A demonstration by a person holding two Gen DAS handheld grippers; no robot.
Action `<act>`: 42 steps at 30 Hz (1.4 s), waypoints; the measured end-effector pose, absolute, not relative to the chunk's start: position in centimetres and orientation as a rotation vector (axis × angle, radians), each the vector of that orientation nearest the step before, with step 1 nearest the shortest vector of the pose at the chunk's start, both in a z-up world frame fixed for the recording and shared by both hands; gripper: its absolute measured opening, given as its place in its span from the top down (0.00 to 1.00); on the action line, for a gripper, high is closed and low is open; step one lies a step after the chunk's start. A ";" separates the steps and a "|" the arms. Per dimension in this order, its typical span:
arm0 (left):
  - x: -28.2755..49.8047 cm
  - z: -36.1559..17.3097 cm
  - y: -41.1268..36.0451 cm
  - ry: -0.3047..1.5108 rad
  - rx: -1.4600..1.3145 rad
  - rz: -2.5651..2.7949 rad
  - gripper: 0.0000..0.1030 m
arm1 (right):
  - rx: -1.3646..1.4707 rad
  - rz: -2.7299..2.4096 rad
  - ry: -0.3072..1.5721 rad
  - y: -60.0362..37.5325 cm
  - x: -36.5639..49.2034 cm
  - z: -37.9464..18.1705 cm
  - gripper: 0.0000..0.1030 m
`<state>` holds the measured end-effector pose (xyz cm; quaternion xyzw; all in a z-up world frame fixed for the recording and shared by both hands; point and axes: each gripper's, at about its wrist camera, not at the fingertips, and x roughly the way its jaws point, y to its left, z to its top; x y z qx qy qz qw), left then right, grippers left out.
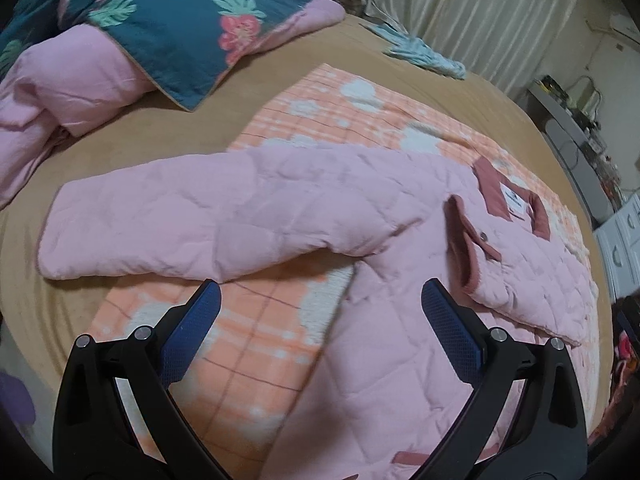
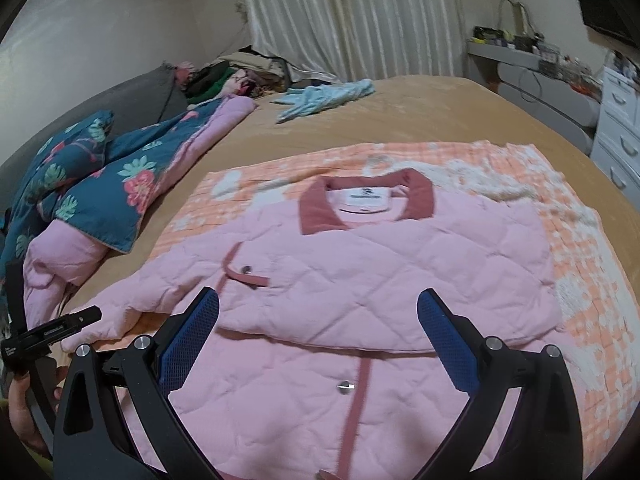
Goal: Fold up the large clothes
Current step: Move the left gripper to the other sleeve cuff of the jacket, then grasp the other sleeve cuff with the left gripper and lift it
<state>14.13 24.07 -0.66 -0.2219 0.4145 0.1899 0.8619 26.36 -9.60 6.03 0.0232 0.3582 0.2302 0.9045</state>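
Observation:
A pink quilted jacket [image 2: 360, 280] with a dark pink collar [image 2: 320, 208] lies face up on an orange checked blanket [image 2: 580, 248] on the bed. Its right side is folded in over the chest; its other sleeve [image 1: 180, 224] stretches out flat to the left. My left gripper [image 1: 322, 300] hovers open above the blanket and the jacket's side, just below that sleeve, holding nothing. My right gripper [image 2: 318, 312] hovers open over the jacket's front near the snap buttons [image 2: 346, 387], also holding nothing. The left gripper's body and a hand [image 2: 24, 412] show at the right wrist view's left edge.
A teal floral quilt [image 1: 180, 28] with pink lining is bunched at the bed's left side. A light blue garment [image 2: 328, 98] lies near the far edge by the white curtain [image 2: 352, 16]. A grey shelf and white drawers [image 2: 616, 128] stand to the right of the bed.

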 end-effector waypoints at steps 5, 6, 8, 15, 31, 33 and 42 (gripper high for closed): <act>12.7 -0.8 25.8 0.856 -0.486 0.431 0.09 | 0.011 0.513 0.732 -6.8 25.7 6.5 0.04; 12.4 -0.9 26.2 0.854 -0.490 0.438 0.09 | 0.005 0.522 0.731 -6.2 25.6 6.6 0.04; 11.9 -1.1 26.8 0.850 -0.499 0.451 0.09 | -0.008 0.541 0.727 -4.7 25.2 6.7 0.04; 10.0 -2.4 29.6 0.842 -0.554 0.504 0.09 | -0.065 0.594 0.706 -0.4 24.0 6.9 0.04; 6.8 -5.6 34.9 0.840 -0.692 0.601 0.09 | -0.199 0.711 0.700 8.5 22.5 5.8 0.04; 6.5 -6.1 35.5 0.839 -0.708 0.613 0.09 | -0.213 0.726 0.709 9.6 22.4 5.3 0.04; 5.0 -8.5 38.3 0.797 -0.839 0.683 0.09 | -0.300 0.784 0.720 13.7 21.3 3.1 0.04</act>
